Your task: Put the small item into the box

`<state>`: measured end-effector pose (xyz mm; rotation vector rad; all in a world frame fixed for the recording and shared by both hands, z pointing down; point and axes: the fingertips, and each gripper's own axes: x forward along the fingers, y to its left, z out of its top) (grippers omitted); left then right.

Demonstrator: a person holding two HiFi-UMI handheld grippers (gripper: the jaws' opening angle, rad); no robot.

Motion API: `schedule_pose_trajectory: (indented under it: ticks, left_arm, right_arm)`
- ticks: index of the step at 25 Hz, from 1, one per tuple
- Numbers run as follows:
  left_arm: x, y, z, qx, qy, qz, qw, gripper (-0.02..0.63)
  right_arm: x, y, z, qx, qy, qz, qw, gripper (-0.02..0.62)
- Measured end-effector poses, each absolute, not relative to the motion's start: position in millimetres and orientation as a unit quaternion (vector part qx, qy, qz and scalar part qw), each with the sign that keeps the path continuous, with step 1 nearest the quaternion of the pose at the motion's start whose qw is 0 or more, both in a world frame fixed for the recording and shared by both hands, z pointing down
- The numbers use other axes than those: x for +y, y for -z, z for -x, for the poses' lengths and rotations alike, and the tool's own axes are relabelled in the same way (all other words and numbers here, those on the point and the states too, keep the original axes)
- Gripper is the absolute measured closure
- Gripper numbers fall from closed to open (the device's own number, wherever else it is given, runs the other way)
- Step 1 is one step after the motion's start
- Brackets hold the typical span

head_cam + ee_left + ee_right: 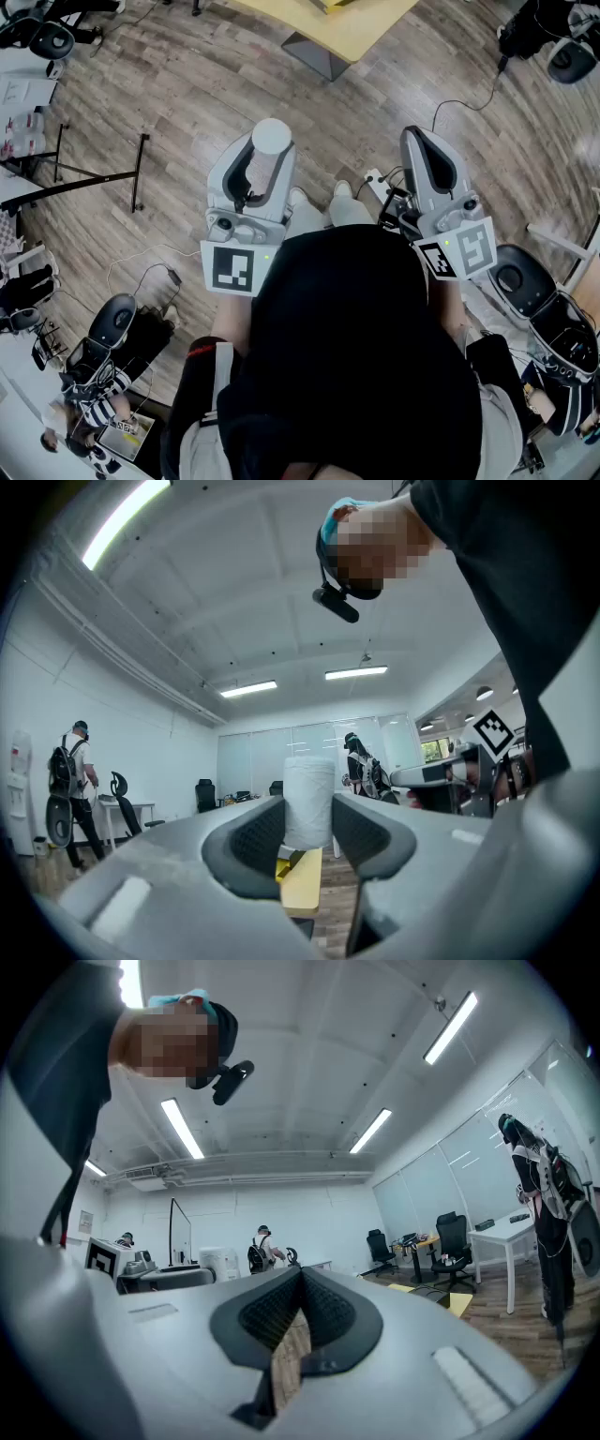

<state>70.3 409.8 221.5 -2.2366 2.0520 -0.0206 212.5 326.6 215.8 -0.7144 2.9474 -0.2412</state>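
A small white cylinder (308,803) stands upright between the pads of my left gripper (308,829), which is shut on it. From the head view the same white cylinder (271,138) pokes out of the left gripper (262,161), held up in front of the person's chest. My right gripper (299,1299) is shut with its pads meeting and nothing between them; it shows in the head view as the right gripper (424,150), raised beside the left one. No box shows in any view.
A yellow table (339,23) stands ahead on the wooden floor (187,84). Office chairs (112,323) and cables lie to both sides. Other people (73,780) stand in the room, with desks and chairs (450,1246) along the walls.
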Motion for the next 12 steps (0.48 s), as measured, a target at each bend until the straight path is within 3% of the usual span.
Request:
schedule_pose_trajectory:
  ticks: [12]
  left_arm:
    - [422.4,-216.4,-5.1,0.653,-0.018,0.755,0.053,0.439]
  right_arm:
    - [341.4,-203.6,-168.0,0.956,0.06,0.281,0.051,0.594]
